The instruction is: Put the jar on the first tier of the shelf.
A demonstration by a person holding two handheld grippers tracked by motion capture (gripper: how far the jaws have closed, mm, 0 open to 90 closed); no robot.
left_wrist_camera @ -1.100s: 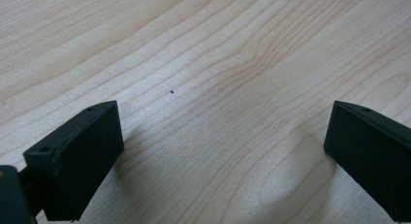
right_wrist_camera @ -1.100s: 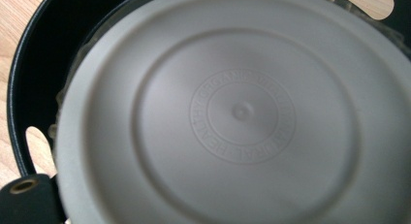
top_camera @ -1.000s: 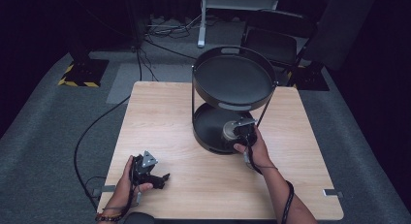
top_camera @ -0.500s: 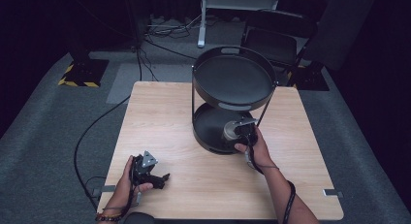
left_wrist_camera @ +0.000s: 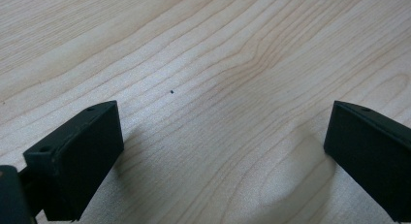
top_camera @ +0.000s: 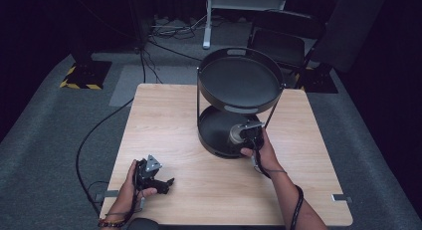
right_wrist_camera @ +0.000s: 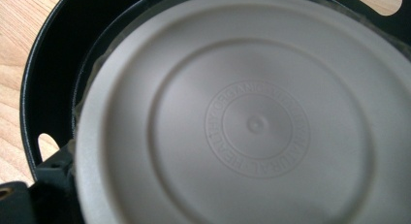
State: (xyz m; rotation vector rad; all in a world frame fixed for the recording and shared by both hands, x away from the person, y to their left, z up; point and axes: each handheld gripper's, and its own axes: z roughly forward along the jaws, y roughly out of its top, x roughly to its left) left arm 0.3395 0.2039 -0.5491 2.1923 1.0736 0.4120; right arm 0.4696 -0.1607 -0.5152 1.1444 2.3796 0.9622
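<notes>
Left claw (top_camera: 166,182) gapes over bare table (left_wrist_camera: 218,64) — right claw (top_camera: 249,135) (grip unclear) at grey lid (right_wrist_camera: 242,122).

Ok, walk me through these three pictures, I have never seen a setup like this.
There is no robot here. A person sits at a wooden table and holds a hand-operated two-jaw tool in each hand.

The high view looks down from above the person's side. The left tool rests low on the bare tabletop. The right tool reaches into the lower tier of a black two-tier round tray stand.

The other two pictures come from small cameras riding on the tools. The left gripper view shows wood grain between two black jaws standing wide apart, holding nothing. The right gripper view is pressed close to a grey round lid with embossed lettering, belonging to a container in the lower tray; one jaw sits beside it, so a grip looks likely but is not certain.
</notes>
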